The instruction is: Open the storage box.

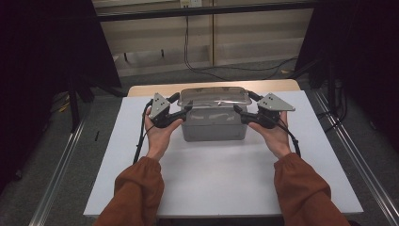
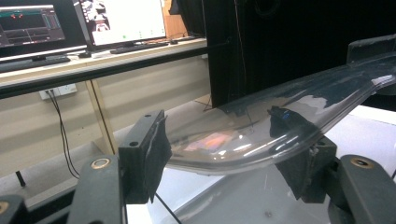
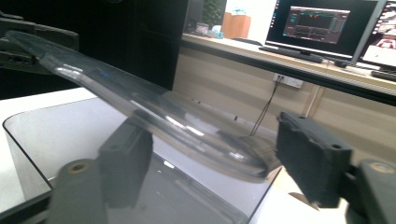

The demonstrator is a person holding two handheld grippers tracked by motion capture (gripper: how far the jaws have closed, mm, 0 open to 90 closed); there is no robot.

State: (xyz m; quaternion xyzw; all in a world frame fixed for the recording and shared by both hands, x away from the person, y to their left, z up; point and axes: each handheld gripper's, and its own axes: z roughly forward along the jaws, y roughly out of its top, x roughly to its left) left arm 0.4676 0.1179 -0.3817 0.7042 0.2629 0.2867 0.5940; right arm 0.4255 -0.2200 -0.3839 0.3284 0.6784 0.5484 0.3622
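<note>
A clear plastic box (image 1: 214, 129) stands at the middle of the white table (image 1: 211, 183), with a clear lid (image 1: 214, 96) over it. My left gripper (image 1: 186, 112) is at the lid's left end. In the left gripper view the lid (image 2: 261, 116) spans the gap between both pads, and the left gripper (image 2: 224, 163) is shut on it. My right gripper (image 1: 238, 113) is at the lid's right end. There the lid (image 3: 154, 107) slopes up away from the box (image 3: 56, 135), and the right gripper (image 3: 215, 163) stands open around the lid's near end, its right pad just clear.
A wooden strip (image 1: 155, 88) lies along the table's far edge. Beyond it are a wall shelf, a dangling cable (image 1: 186, 42) and dark curtains on both sides. Metal rails (image 1: 61, 165) run beside the table. Monitors (image 3: 317, 25) stand on a desk.
</note>
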